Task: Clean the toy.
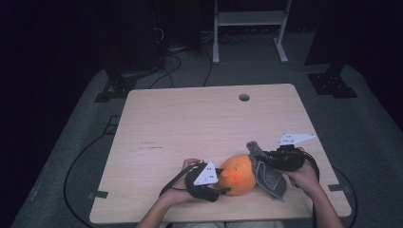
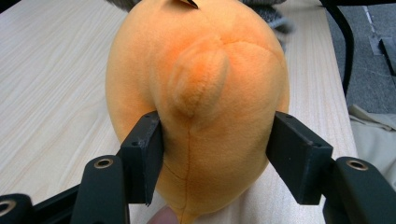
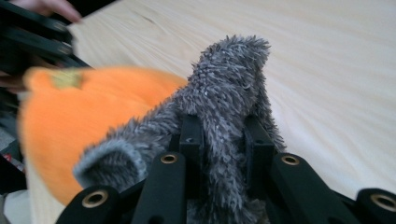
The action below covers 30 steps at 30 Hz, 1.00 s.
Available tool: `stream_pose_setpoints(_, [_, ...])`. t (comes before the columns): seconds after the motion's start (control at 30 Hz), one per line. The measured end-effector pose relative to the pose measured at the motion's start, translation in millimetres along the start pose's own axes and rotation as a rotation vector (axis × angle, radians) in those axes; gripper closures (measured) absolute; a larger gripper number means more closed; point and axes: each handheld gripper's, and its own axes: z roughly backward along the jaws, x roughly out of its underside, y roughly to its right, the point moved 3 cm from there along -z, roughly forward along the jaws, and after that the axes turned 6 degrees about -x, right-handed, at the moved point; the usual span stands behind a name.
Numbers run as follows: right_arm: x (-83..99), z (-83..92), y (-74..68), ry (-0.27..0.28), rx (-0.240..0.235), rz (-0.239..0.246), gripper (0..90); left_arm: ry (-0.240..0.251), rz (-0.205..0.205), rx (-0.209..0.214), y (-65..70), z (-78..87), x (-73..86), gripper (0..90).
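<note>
Pressing in from either side, the jaws of the left gripper (image 2: 215,158) hold the orange plush toy (image 2: 196,93) at its lower, narrower end, with both black pads against the fabric and a seam running down between them; a small rounded nub of the toy sits just above the grip. In the high view the same gripper (image 1: 219,186) lies low near the table's near edge, its pale three-cornered plate on top, and the orange toy (image 1: 238,174) rests on the wood directly ahead of it. The right gripper (image 3: 222,149) is clamped narrow on a grey furry cloth piece (image 3: 229,88), a shaggy strip that rises up from between its jaws, while more of the grey fur spreads to the left of them and lies against the orange toy (that part is blurred in the right gripper view). Seen from above, the right gripper (image 1: 268,156) holds the grey piece (image 1: 268,173) just beside the orange toy, the two touching. No container stands near either tool. The surface under both is a light wooden table (image 1: 190,123) with a round cable hole (image 1: 244,97) far beyond the grippers. Beyond that are grey carpet, dark cables and the white legs of a frame (image 1: 249,33) in a dim room.
</note>
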Motion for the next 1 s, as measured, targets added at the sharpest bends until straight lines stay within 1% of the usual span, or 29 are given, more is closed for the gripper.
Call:
stream_pose_setpoints(0.03, [3.0, 0.4, 3.9, -0.011, 0.012, -0.015, 73.4, 0.0, 0.0, 0.0, 0.0, 0.0, 0.0, 38.4])
stream_pose_setpoints(0.07, [5.8, 1.4, 7.2, -0.033, 0.041, -0.019, 73.5, -0.004, 0.0, 0.003, -0.3, 0.7, 0.7, 38.4])
stream_pose_setpoints(0.1, [5.8, 1.4, 7.2, -0.033, 0.041, -0.019, 73.5, -0.004, 0.0, 0.003, -0.3, 0.7, 0.7, 38.4])
stream_pose_setpoints(0.13, [8.8, 6.3, 10.1, -0.048, 0.076, -0.02, 73.4, -0.004, 0.002, 0.004, -1.1, 1.6, 1.7, 38.4])
stream_pose_setpoints(0.17, [8.8, 6.3, 10.1, -0.048, 0.076, -0.02, 73.4, -0.004, 0.002, 0.004, -1.1, 1.6, 1.7, 38.4])
stream_pose_setpoints(0.2, [4.9, 14.1, 8.3, -0.027, 0.087, -0.011, 73.4, -0.002, 0.006, 0.007, -1.3, 1.1, 1.6, 38.4])
stream_pose_setpoints(0.23, [2.6, 16.9, 6.6, -0.012, 0.077, -0.01, 73.4, -0.003, 0.003, 0.008, -1.0, 0.9, 1.4, 38.4])
stream_pose_setpoints(0.27, [-0.8, 19.4, 3.4, 0.007, 0.051, -0.006, 73.3, -0.005, -0.002, 0.008, -0.8, 0.8, 1.1, 38.4])
stream_pose_setpoints(0.33, [-7.1, 19.9, -5.1, 0.034, 0.009, 0.022, 73.2, -0.006, -0.004, 0.006, -0.4, 0.9, 1.0, 38.4])
stream_pose_setpoints(0.37, [-8.8, 18.2, -7.8, 0.039, -0.005, 0.032, 73.1, -0.007, -0.004, 0.007, -0.6, 1.2, 1.2, 38.4])
stream_pose_setpoints(0.4, [-10.0, 13.9, -11.2, 0.026, -0.012, 0.044, 73.1, -0.009, -0.005, 0.007, -0.8, 1.5, 1.3, 38.4])
stream_pose_setpoints(0.43, [-10.0, 13.9, -11.2, 0.026, -0.012, 0.044, 73.1, -0.009, -0.005, 0.007, -0.8, 1.5, 1.3, 38.4])
stream_pose_setpoints(0.47, [-6.7, 4.1, -10.8, -0.009, -0.001, 0.048, 73.1, -0.01, -0.007, 0.007, -0.6, 1.7, 1.5, 38.4])
stream_pose_setpoints(0.5, [-4.3, 1.7, -8.6, -0.017, 0.001, 0.042, 73.1, -0.007, -0.006, 0.006, -0.8, 1.5, 1.4, 38.4])
stream_pose_setpoints(0.53, [-0.6, -0.2, -5.0, -0.025, 0.003, 0.023, 73.1, -0.006, -0.002, 0.006, -1.1, 1.5, 1.2, 38.4])
stream_pose_setpoints(0.6, [6.3, -0.6, 3.4, -0.044, 0.023, -0.011, 73.2, -0.001, 0.005, 0.009, -2.0, 1.3, 1.6, 38.4])
stream_pose_setpoints(0.63, [9.1, -0.1, 5.3, -0.063, 0.039, -0.015, 73.3, 0.0, 0.008, 0.008, -2.5, 1.5, 1.9, 38.4])
stream_pose_setpoints(0.67, [10.2, 0.6, 5.6, -0.07, 0.047, -0.01, 73.2, -0.001, 0.011, 0.009, -3.3, 1.8, 2.4, 38.4])
stream_pose_setpoints(0.73, [4.2, 6.3, 0.0, -0.041, 0.043, 0.009, 73.3, -0.001, 0.013, 0.006, -3.8, 1.6, 2.3, 38.5])
stream_pose_setpoints(0.8, [-6.7, 12.5, -10.9, -0.004, 0.032, 0.043, 73.3, 0.002, 0.011, 0.005, -3.3, 1.1, 1.7, 38.5])
stream_pose_setpoints(0.83, [-6.7, 12.5, -10.9, -0.004, 0.032, 0.043, 73.3, 0.002, 0.011, 0.005, -3.3, 1.1, 1.7, 38.6])
stream_pose_setpoints(0.87, [-23.7, 19.3, -30.4, 0.058, -0.008, 0.096, 73.2, 0.0, 0.008, 0.004, -3.4, 0.9, 1.2, 38.7])
stream_pose_setpoints(0.9, [-27.7, 19.5, -35.6, 0.07, -0.019, 0.116, 73.2, 0.007, 0.014, 0.002, -3.1, 0.2, 0.6, 38.6])
stream_pose_setpoints(0.93, [-27.7, 19.5, -35.6, 0.07, -0.019, 0.116, 73.2, 0.007, 0.014, 0.002, -3.1, 0.2, 0.6, 38.6])
stream_pose_setpoints(0.97, [-31.6, 18.3, -41.8, 0.078, -0.033, 0.131, 73.1, 0.005, 0.019, 0.0, -3.4, 0.2, 0.2, 38.6])
stream_pose_setpoints(1.0, [-33.5, 14.1, -47.9, 0.069, -0.042, 0.145, 73.1, 0.01, 0.027, 0.0, -3.5, 0.0, 0.0, 38.5])
